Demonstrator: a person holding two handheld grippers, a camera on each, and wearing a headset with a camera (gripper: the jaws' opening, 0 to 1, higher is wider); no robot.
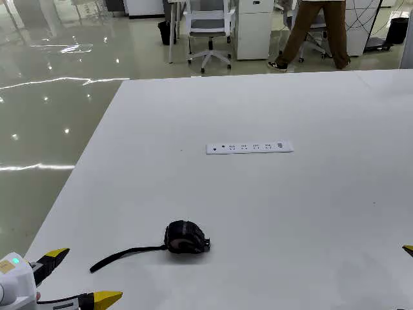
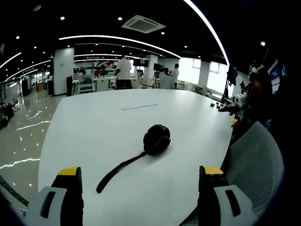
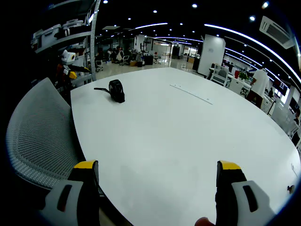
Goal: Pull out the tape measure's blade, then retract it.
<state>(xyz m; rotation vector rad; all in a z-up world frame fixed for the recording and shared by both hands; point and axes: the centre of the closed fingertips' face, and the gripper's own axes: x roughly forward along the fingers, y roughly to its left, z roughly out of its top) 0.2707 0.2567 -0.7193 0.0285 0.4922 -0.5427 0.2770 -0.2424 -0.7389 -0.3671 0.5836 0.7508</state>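
Observation:
A black tape measure (image 1: 187,237) lies on the white table (image 1: 271,206) near its front edge, blade retracted, with its black wrist strap (image 1: 122,257) trailing left. My left gripper (image 1: 80,276) hovers at the bottom left just short of the strap's end, its yellow-tipped jaws wide apart and holding nothing. In the left gripper view the tape measure (image 2: 156,139) sits ahead of the open left gripper (image 2: 141,172). My right gripper (image 3: 157,165) is open and empty at the table's near edge, far from the tape measure (image 3: 116,90). A yellow fingertip (image 1: 408,249) pokes in at the right edge.
A flat white power strip (image 1: 249,148) lies mid-table beyond the tape measure. A grey mesh chair (image 3: 37,132) stands at the table's near side. Beyond the far edge are an office chair (image 1: 210,32), a cabinet and a person walking (image 1: 316,32).

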